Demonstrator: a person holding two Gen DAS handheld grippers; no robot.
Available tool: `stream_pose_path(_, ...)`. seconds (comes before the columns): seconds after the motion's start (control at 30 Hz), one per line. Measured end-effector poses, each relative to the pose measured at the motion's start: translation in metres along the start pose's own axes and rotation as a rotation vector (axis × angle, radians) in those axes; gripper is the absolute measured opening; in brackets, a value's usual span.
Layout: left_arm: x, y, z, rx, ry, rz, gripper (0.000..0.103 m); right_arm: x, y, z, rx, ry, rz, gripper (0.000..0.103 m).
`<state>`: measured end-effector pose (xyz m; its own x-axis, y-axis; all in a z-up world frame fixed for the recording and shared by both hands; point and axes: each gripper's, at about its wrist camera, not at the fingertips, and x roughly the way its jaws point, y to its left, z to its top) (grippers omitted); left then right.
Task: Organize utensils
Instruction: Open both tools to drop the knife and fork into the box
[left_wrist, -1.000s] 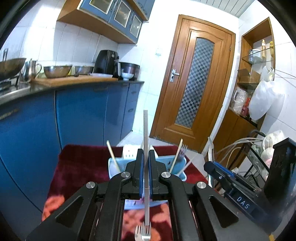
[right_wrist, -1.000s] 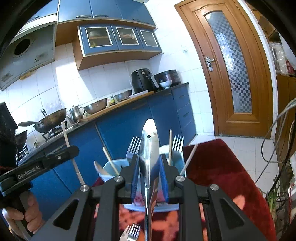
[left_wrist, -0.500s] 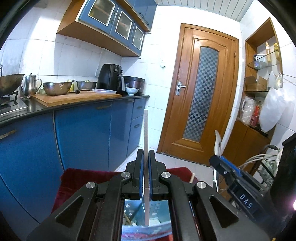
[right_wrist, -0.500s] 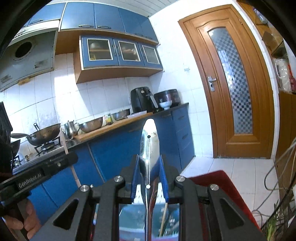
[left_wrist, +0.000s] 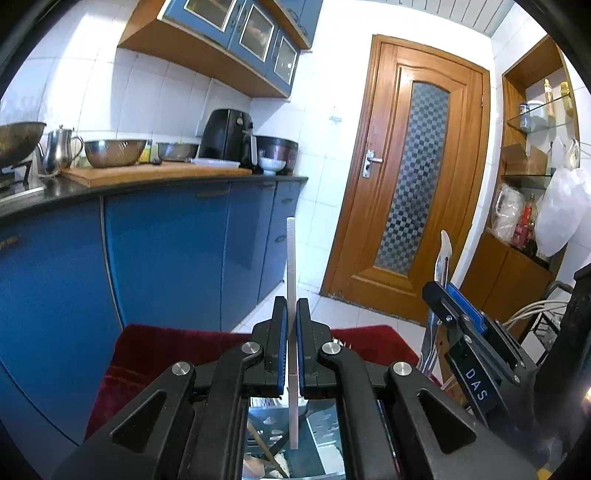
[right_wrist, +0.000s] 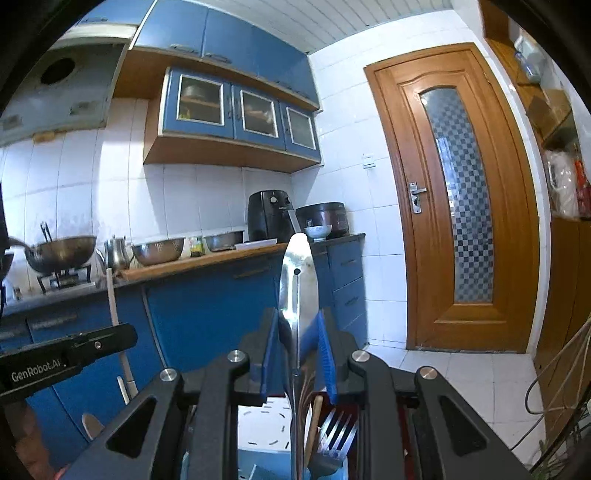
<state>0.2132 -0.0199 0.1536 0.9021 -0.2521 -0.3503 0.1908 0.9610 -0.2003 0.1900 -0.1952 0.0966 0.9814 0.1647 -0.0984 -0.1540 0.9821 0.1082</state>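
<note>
- The left gripper (left_wrist: 291, 345) has its jaws pinching a thin white stick (left_wrist: 290, 266). Its long axis runs upright: one end rises well above the jaws, and the other hangs below them over the holder (left_wrist: 317, 443).
- The right gripper (right_wrist: 297, 354) has its jaws pinching a steel utensil handle (right_wrist: 298, 280). It also stands upright, its broad rounded end with a small hole pointing up and its shaft running down between the jaws into the holder (right_wrist: 258, 461).
- The right view shows the pale blue holder directly below the jaws. In it stand a fork (right_wrist: 338, 430), tines up, and a wooden stick (right_wrist: 313, 424) just beside the fork.
- The left view shows the holder's slotted floor under the jaws, with a wooden stick (left_wrist: 264, 446) leaning inside.
- The holder sits on a dark red cloth (left_wrist: 155, 354) covering the surface.
- In the left view the right gripper (left_wrist: 439, 295) is at the right edge, its utensil upright.
- In the right view the left gripper (right_wrist: 122, 336) is at the left edge, its white stick (right_wrist: 116, 310) standing up.
</note>
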Motion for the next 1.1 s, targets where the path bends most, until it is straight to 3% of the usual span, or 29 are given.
stream_pose_path(0.33,0.010,-0.004,-0.021,0.031,0.058,-0.019,0.002,-0.001,-0.002,-0.017,0.014,0.090,0.042,0.025)
stream_pose_path(0.43,0.008,-0.008,-0.024,0.045,0.073,-0.026,0.004,-0.006,-0.004,-0.016,0.025,0.092,0.050,0.033)
stream_pose_path(0.5,0.007,-0.010,-0.025,0.049,0.082,-0.031,0.012,-0.009,-0.004,-0.015,0.033,0.094,0.061,0.037)
stream_pose_path(0.57,0.003,-0.011,-0.026,0.048,0.080,-0.034,0.017,-0.013,-0.004,-0.013,0.034,0.093,0.064,0.037)
stream_pose_path(1.1,-0.054,-0.022,-0.023,0.083,0.060,-0.033,0.017,-0.062,0.004,0.009,0.073,0.128,0.105,0.037)
